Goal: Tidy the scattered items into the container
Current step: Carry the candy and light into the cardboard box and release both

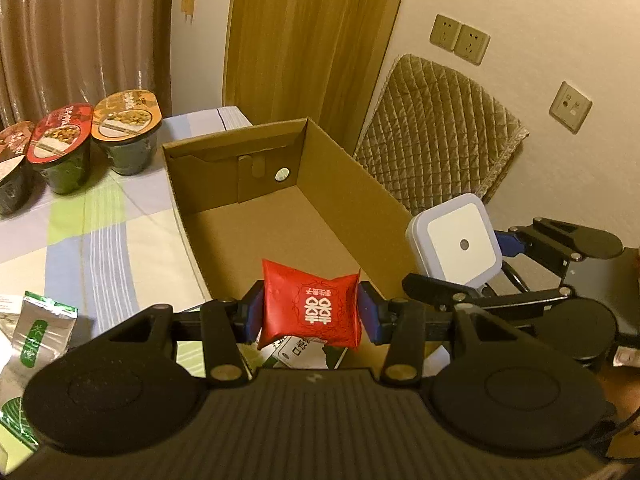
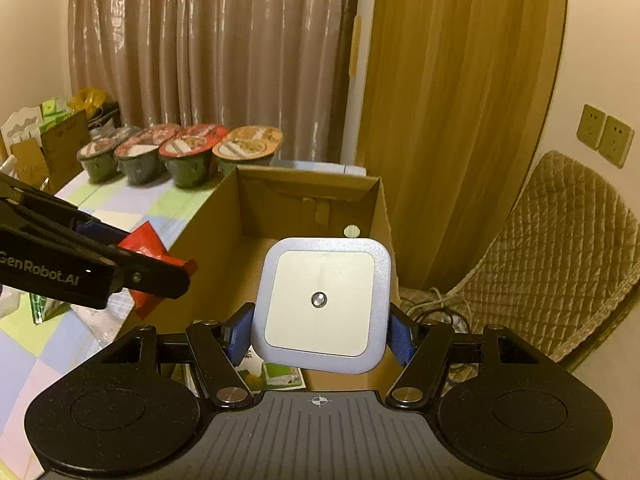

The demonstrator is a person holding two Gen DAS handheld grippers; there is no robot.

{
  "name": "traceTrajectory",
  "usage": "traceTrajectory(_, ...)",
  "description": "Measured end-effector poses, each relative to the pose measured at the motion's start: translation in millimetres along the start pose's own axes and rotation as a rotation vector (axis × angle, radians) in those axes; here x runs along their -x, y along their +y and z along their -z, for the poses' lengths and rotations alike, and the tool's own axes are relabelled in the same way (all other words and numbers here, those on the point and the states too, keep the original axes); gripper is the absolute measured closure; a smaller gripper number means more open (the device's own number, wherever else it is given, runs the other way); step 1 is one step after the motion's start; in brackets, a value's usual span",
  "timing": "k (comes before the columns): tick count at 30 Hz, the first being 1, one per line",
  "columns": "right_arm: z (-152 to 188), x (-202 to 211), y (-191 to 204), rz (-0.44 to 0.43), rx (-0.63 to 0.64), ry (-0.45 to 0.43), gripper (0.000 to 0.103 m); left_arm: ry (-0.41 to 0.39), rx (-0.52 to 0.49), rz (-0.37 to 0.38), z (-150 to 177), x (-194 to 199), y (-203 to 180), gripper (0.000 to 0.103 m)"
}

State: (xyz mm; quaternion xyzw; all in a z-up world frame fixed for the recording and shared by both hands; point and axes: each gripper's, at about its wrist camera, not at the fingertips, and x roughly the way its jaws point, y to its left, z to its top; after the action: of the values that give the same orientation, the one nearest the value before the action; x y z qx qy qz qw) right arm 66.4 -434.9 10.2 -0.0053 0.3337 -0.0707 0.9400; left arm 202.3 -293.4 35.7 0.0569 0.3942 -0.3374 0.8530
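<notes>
My left gripper [image 1: 311,314] is shut on a red packet [image 1: 310,310] with white characters, held above the near end of an open cardboard box [image 1: 344,192]. My right gripper [image 2: 320,334] is shut on a white square night light [image 2: 322,304], held over the box [image 2: 208,224] near its right wall. From the left wrist view the night light [image 1: 456,244] hangs just beyond the box's right wall, with the right gripper's fingers [image 1: 508,240] around it. The right wrist view shows the red packet [image 2: 148,248] in the left gripper's fingers [image 2: 160,280] at the left. The box floor looks bare.
Several sealed noodle bowls [image 1: 124,132] stand in a row behind the box on a checked tablecloth [image 1: 104,240]. A silver-green sachet [image 1: 40,328] lies at the left front. Printed packets [image 2: 276,374] lie under the grippers. A quilted chair [image 2: 560,248] stands at the right by the wall.
</notes>
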Motion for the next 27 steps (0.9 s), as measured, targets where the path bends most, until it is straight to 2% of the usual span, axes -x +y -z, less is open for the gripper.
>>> traceTrajectory(10,-1,-15,-9,0.003,0.004,0.020,0.034,0.013,0.003,-0.002,-3,-21,-1,0.059)
traceTrajectory(12,-1,-16,-10,0.006,0.006,0.022,0.034,0.015,0.005,-0.003,-5,-25,0,0.056)
traceTrajectory(14,-1,-17,-11,0.006,0.006,0.024,0.034,0.010,0.010,-0.014,-8,-26,1,0.040)
traceTrajectory(15,-1,-18,-12,0.007,0.005,0.024,0.034,0.006,0.014,-0.014,-9,-25,2,0.039)
traceTrajectory(27,-1,-20,-7,-0.001,0.009,0.027,0.034,-0.013,0.007,-0.038,-9,-14,11,0.039)
